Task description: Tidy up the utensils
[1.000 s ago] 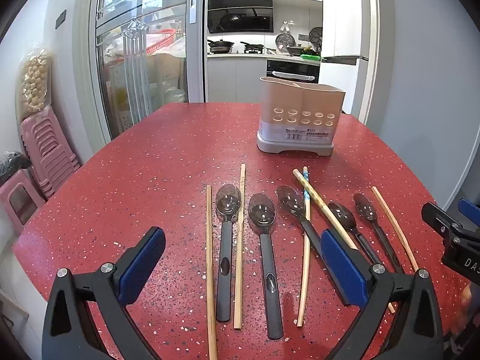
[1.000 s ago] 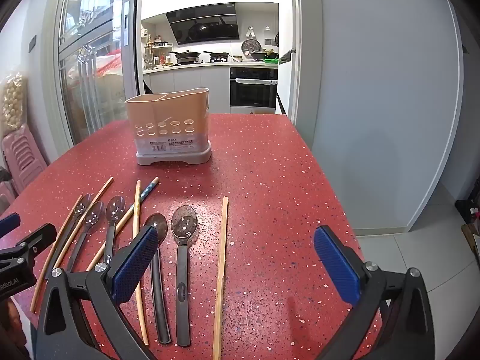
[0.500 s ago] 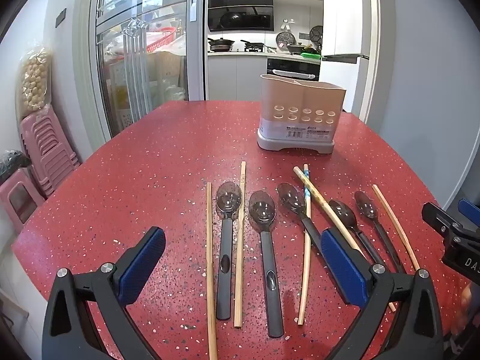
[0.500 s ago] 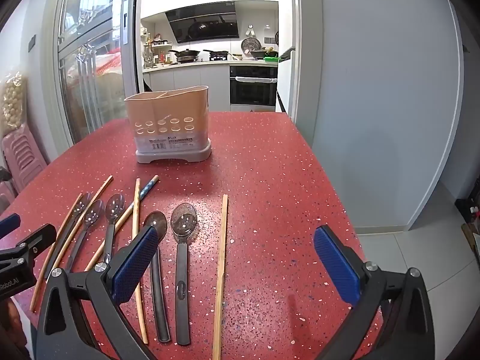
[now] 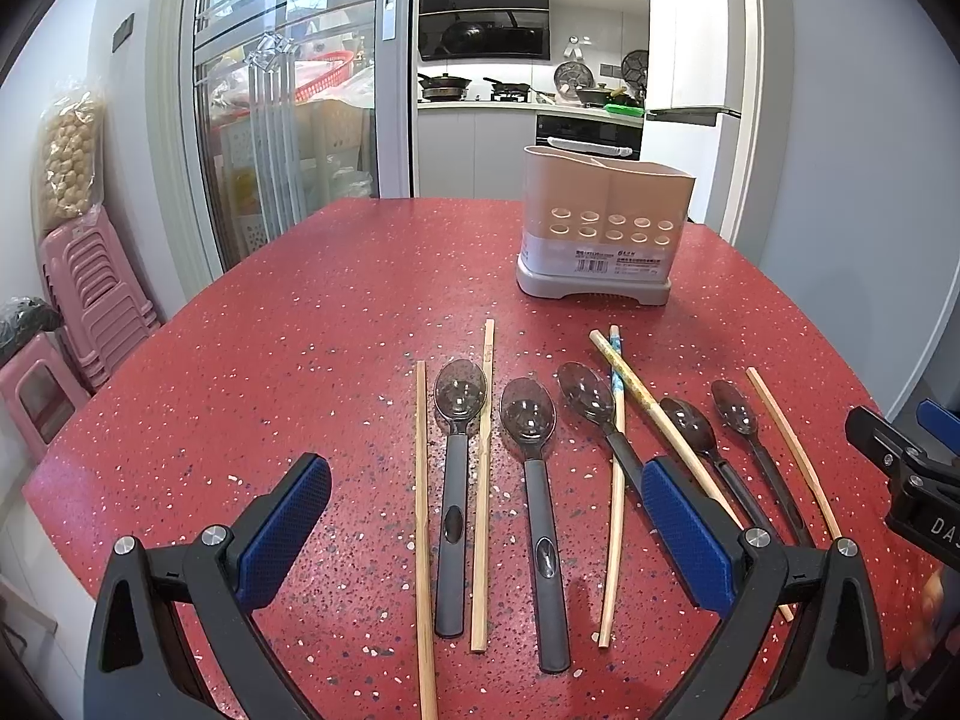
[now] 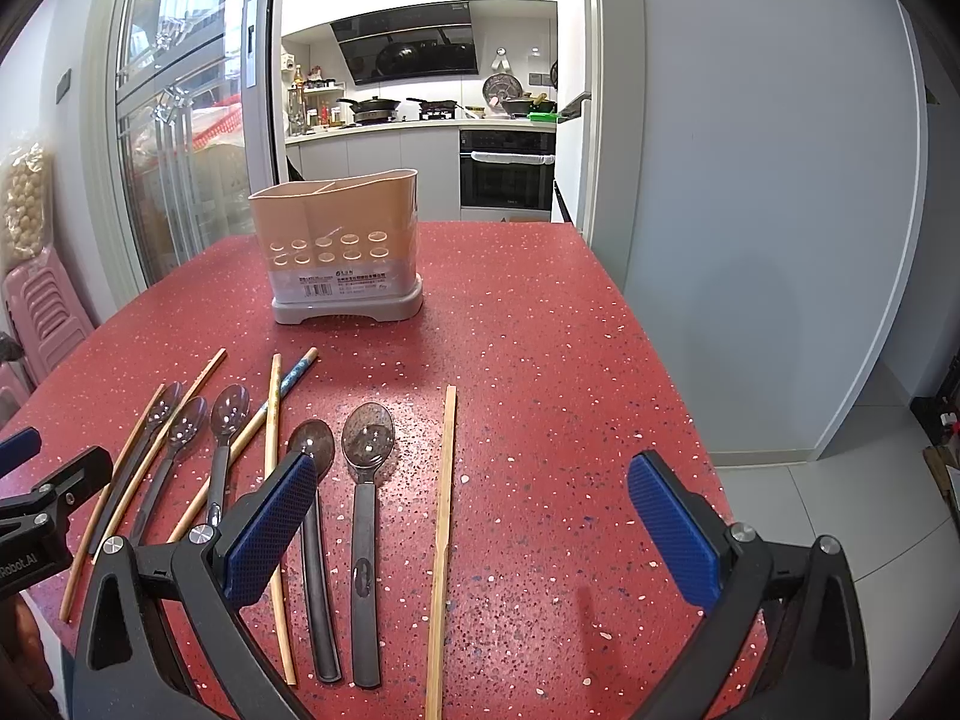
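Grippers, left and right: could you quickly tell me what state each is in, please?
Left gripper: open, holding nothing.
Right gripper: open, holding nothing.

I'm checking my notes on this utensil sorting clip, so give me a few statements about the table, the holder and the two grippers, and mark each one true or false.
1. Both grippers are open and hold nothing. True: the left gripper and the right gripper hang open above the table.
2. The utensil holder already has spoons standing in it. False: no utensil shows above its rim.
3. Five dark spoons lie on the table. True, for example the leftmost spoon.
4. Two chopsticks cross each other. True: the blue-patterned chopstick and a plain one cross in front of the holder.
5. The holder lies tipped on its side. False: it stands upright.
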`<state>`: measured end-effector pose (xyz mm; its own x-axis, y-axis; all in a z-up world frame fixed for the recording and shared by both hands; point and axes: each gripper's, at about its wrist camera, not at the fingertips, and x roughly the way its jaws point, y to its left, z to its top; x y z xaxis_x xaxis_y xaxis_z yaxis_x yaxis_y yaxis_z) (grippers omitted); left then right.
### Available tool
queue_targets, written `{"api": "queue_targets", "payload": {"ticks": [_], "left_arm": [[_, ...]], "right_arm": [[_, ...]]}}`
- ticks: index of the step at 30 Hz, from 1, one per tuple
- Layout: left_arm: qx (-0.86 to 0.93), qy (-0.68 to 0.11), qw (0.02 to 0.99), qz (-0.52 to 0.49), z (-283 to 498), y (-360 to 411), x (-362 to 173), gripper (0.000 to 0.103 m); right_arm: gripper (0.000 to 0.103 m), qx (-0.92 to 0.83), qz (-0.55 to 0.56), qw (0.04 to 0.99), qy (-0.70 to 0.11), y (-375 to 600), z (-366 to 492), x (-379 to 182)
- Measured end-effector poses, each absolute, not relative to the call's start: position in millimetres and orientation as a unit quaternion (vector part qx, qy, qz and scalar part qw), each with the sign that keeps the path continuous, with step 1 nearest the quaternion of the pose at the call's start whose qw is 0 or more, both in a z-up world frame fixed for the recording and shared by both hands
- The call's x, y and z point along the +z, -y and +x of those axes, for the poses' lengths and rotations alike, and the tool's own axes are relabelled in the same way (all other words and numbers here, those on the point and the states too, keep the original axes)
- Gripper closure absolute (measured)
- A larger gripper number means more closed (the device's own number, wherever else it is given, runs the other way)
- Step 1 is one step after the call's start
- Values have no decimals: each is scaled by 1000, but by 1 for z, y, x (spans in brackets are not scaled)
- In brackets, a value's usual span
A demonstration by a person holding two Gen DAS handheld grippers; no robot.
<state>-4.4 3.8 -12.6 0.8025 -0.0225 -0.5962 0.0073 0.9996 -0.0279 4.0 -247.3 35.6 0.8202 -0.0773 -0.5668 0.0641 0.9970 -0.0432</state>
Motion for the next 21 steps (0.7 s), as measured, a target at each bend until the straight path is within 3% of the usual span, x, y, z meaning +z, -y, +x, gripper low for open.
{"api": "queue_targets", "payload": {"ticks": [21], "left_arm": [[-7,-318,948,-14,-5,-5,-13,0]], "right_arm": [[0,-37,-11,953,-302,245,6,27]]}}
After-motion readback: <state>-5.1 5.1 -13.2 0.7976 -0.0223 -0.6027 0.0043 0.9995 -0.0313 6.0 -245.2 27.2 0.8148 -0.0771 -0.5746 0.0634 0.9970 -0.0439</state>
